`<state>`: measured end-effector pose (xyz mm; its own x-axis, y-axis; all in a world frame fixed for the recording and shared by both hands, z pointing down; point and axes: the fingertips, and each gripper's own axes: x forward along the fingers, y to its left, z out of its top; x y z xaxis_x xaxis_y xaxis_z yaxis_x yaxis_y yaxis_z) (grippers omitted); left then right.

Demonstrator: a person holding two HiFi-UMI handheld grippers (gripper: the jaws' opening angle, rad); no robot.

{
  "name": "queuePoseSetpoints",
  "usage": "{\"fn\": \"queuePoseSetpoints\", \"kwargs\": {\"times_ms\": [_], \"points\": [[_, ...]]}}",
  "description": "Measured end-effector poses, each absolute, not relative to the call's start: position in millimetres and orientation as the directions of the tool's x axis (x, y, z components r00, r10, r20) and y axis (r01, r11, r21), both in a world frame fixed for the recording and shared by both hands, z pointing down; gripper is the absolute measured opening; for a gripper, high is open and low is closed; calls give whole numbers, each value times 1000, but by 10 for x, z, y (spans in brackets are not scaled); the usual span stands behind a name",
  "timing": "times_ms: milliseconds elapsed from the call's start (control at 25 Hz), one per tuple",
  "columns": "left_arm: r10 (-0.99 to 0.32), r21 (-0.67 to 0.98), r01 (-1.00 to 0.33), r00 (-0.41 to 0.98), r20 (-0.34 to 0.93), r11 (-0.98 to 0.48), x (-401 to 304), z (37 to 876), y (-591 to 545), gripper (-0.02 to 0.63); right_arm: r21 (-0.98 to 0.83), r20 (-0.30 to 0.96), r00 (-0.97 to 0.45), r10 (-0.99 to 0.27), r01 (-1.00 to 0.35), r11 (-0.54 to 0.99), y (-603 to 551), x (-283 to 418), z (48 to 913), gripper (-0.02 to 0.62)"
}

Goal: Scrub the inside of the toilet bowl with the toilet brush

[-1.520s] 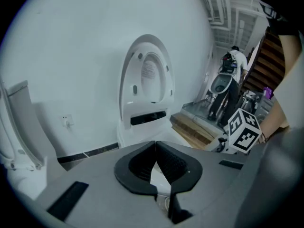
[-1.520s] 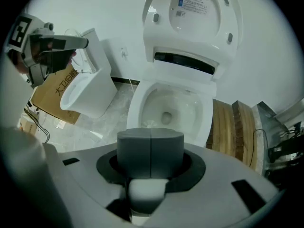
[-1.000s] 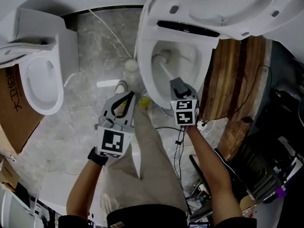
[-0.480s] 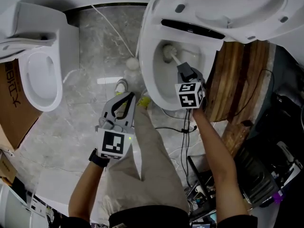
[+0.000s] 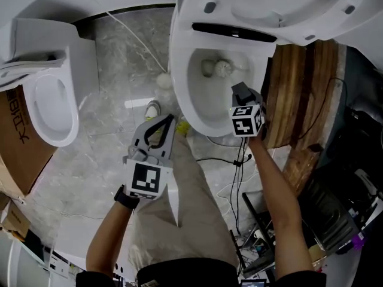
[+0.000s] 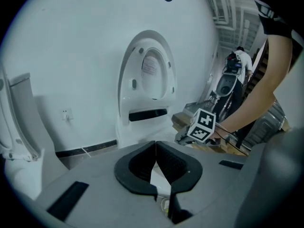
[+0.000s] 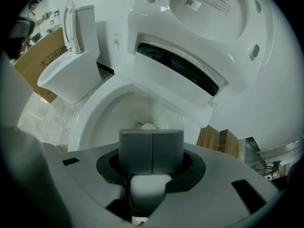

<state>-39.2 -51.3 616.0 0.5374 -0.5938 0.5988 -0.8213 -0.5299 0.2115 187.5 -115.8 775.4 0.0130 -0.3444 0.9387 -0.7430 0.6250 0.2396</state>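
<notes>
Toilet brush (image 5: 222,68), gripped by right tongs (image 5: 239,90), centred in bowl (image 5: 179,82); left tongs (image 5: 167,119) closed.

The right claw (image 7: 152,137), pads together, grips the toilet brush (image 7: 147,190) (white) inside the toilet bowl (image 7: 88,121).

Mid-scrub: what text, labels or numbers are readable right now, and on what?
Cardboard box: dark printed characters, too blurred to quote.
Sticker on the raised toilet lid: print too small to read.
Left gripper cube and right gripper cube: square markers only, no words.
</notes>
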Motion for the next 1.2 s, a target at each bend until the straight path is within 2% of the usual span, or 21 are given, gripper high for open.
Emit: {"fn": "queuePoseSetpoints", "kwargs": {"times_ms": [640,960,1200], "points": [[-498,197,-717,629,598,-669,-107,6098,-598,18,233,956,68,-284,-762,604,-414,2139,7599,159],[-480,198,-698,643,597,-688,-53,6086,-630,18,189,973,57,-224,-752,632,131,2090,7551,158],[-486,206,-710,635,600,-674,-70,6078,-642,18,126,983,25,-179,-806,578,369,1951,7500,160]]}}
